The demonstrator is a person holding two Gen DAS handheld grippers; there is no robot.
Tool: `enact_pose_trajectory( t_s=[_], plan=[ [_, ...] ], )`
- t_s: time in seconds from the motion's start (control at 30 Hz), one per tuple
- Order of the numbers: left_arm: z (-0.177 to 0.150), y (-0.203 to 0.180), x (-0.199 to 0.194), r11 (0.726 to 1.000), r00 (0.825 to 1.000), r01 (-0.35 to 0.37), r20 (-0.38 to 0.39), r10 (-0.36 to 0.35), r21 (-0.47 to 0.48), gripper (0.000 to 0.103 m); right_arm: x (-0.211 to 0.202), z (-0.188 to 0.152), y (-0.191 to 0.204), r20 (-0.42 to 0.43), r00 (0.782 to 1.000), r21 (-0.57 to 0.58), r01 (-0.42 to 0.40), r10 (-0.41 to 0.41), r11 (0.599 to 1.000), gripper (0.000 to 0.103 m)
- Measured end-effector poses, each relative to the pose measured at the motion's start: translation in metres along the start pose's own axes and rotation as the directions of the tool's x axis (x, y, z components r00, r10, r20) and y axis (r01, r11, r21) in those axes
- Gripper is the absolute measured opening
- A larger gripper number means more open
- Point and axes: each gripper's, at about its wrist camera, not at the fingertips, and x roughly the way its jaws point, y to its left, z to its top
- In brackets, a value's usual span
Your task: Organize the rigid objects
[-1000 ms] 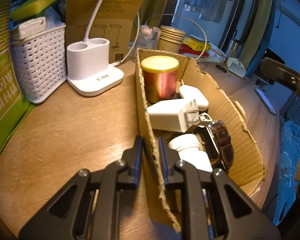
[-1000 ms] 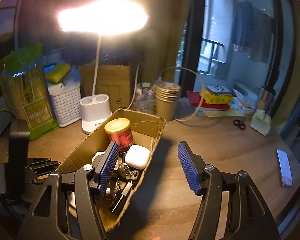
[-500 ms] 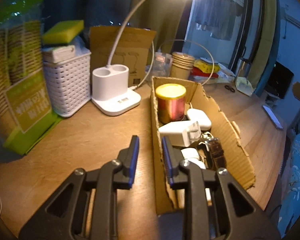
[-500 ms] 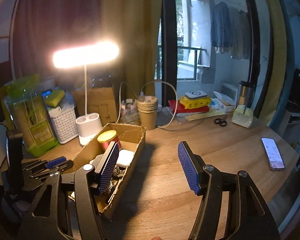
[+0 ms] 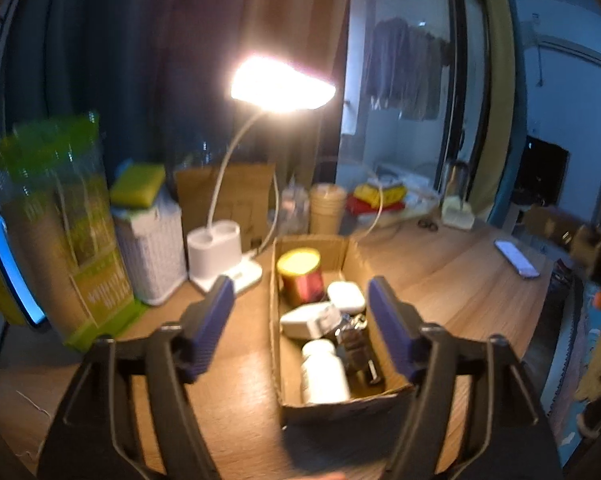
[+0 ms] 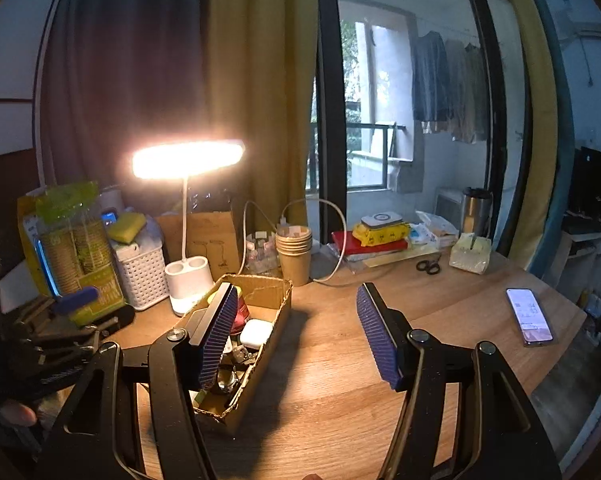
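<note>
An open cardboard box [image 5: 284,406] [image 6: 278,312] sits on the wooden table. It holds a red can with a yellow lid [image 5: 300,278], a white earbud case [image 5: 345,296] [image 6: 255,333], a white charger [image 5: 306,320], a white bottle [image 5: 323,374] and a watch [image 5: 356,350]. My left gripper [image 5: 300,312] hangs above and behind the box, its jaws opening wide with nothing pressed between the pads. My right gripper [image 6: 296,332] hovers to the right of the box, jaws opening, nothing in them. The left gripper's blue pad [image 6: 76,298] shows at the left of the right wrist view.
A lit desk lamp [image 5: 220,258] [image 6: 188,280], a white basket [image 5: 152,248], a green package [image 5: 64,232], paper cups [image 6: 294,252], books, scissors [image 6: 428,266] and a tissue pack line the back. A phone [image 6: 528,316] lies near the right table edge.
My left gripper let go of the box's side wall, opened wide and rose back from it. The right gripper also rose and drew back, its jaws spreading a little.
</note>
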Motion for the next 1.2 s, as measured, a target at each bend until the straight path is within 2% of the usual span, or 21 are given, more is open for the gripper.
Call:
enact_pose_trajectory(
  t_s=[0.07, 0.33, 1.2],
  plan=[
    [0.006, -0.004, -0.012, 1.0, 0.999, 0.006, 0.035, -0.006, 0.004, 0.085, -0.006, 0.0, -0.001, 0.018, 1.0, 0.003, 0.007, -0.007, 1.0, 0.079],
    [0.018, -0.02, -0.038, 0.999, 0.994, -0.02, 0.11, 0.016, 0.032, 0.092, -0.023, 0.001, -0.012, 0.068, 0.998, 0.038, -0.005, 0.002, 0.999, 0.079],
    [0.015, -0.028, -0.038, 0.998, 0.994, -0.019, 0.109, 0.013, 0.053, 0.093, -0.017, -0.005, -0.018, 0.043, 0.999, 0.045, 0.005, -0.007, 0.999, 0.079]
  ],
)
